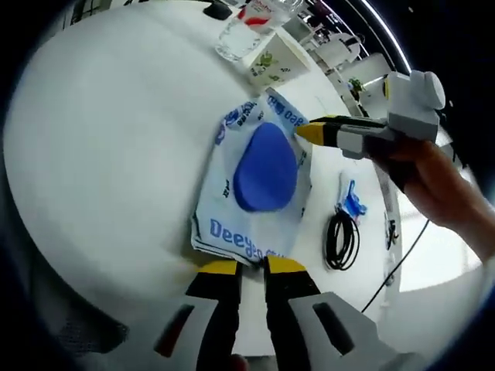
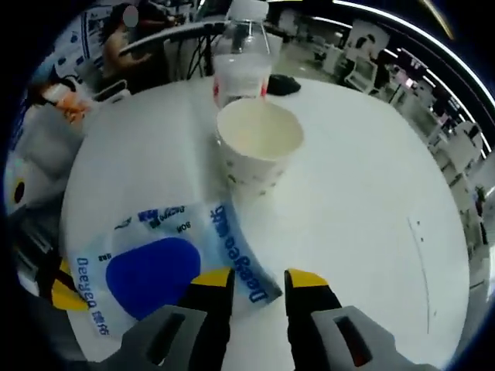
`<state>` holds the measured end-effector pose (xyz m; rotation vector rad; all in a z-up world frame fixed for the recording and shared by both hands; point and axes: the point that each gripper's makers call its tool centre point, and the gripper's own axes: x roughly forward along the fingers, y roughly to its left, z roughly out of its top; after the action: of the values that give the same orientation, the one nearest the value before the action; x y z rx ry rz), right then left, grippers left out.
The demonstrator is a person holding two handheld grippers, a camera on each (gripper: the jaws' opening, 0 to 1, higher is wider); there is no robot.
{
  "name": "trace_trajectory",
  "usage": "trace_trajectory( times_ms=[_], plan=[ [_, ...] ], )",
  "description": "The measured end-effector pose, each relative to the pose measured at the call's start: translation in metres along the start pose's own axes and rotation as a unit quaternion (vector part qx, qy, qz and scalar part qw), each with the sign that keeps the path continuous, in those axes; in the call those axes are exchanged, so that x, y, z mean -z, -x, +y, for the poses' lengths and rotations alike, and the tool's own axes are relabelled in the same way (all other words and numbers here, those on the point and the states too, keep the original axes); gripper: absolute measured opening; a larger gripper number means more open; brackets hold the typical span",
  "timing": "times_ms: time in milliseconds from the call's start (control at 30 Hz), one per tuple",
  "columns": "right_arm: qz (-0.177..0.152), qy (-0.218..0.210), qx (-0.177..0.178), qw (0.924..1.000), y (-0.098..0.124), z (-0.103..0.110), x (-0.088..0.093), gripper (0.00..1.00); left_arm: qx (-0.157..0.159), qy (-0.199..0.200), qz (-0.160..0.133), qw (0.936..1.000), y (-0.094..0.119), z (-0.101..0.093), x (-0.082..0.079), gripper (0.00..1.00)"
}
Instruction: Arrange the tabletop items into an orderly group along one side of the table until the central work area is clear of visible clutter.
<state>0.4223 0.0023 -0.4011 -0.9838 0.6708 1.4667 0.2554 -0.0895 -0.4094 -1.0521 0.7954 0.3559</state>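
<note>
A white wipes packet with a blue oval lid (image 1: pixel 259 182) (image 2: pixel 155 274) lies flat on the white round table (image 1: pixel 108 154) (image 2: pixel 363 201). My left gripper (image 1: pixel 253 267) stands at its near edge, jaws almost together, with the tips touching the edge and nothing between them. Its yellow tip (image 2: pixel 62 295) lies at the packet's left end in the right gripper view. My right gripper (image 2: pixel 259 280) (image 1: pixel 313 131), held by a hand, is at the opposite corner. Its jaws are a little apart, with the packet's corner lying between them.
A paper cup (image 2: pixel 259 143) (image 1: pixel 274 66) and a clear water bottle (image 2: pixel 241 54) (image 1: pixel 251 27) stand just beyond the packet. A black object (image 2: pixel 282 85) lies behind them. A coiled black cable (image 1: pixel 342 239) and a blue clip (image 1: pixel 349 201) lie near the table edge.
</note>
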Motion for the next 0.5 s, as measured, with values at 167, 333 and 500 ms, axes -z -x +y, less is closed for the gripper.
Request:
trace_trajectory(
  times_ms=[167,333,500],
  plan=[
    [0.019,0.045,0.004,0.9988,-0.001,0.006,0.003,0.06,0.002,-0.004,0.007,1.0,-0.002,0.0,0.002,0.02],
    [0.015,0.036,-0.002,0.9992,0.004,0.01,0.004,0.0,0.003,-0.009,0.01,0.9999,0.0,0.0,0.003,0.01],
    [0.013,0.019,0.002,0.9997,0.003,0.012,0.008,0.0,-0.001,-0.037,0.016,0.9992,0.0,0.003,0.004,0.01]
  ],
)
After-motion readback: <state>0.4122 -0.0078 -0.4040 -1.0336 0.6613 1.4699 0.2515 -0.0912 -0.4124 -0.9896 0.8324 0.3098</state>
